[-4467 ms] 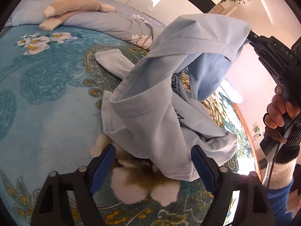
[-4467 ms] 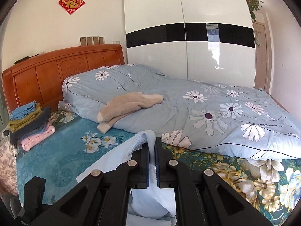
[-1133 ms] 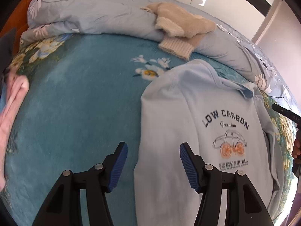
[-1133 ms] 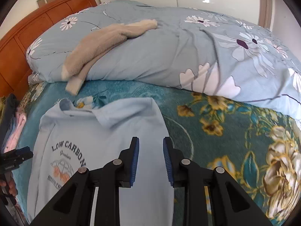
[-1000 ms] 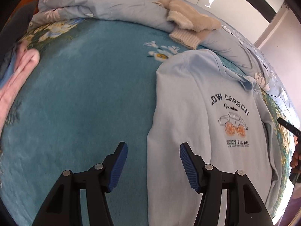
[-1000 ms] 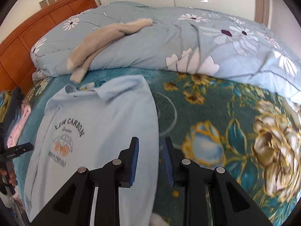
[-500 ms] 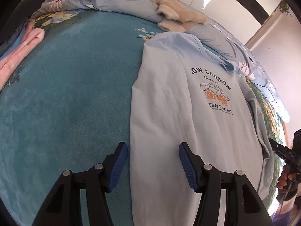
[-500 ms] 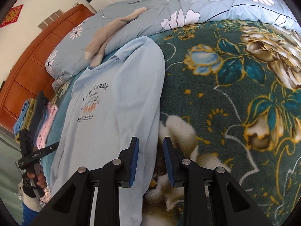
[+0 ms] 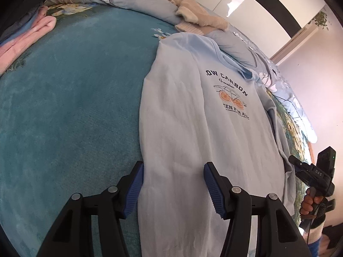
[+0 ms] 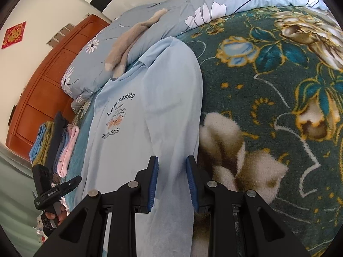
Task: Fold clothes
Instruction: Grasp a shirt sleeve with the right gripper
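- The left gripper (image 9: 172, 180) is spread wide and grasps nothing, poised over the left edge of the light blue shirt (image 9: 193, 111).
- The right gripper (image 10: 172, 181), jaws just narrowing yet unclenched, straddles the shirt's right edge.
- The shirt lies flat, print up, on the teal floral blanket (image 10: 278, 90).

The shirt (image 9: 193, 128) lies flat on the blanket (image 9: 75, 107), its near hem between both grippers' fingers. Beyond it lies the quilt (image 10: 171, 15) with a sweater (image 10: 130, 38) on top; folded clothes (image 10: 57, 141) sit left of the left gripper (image 9: 173, 184).
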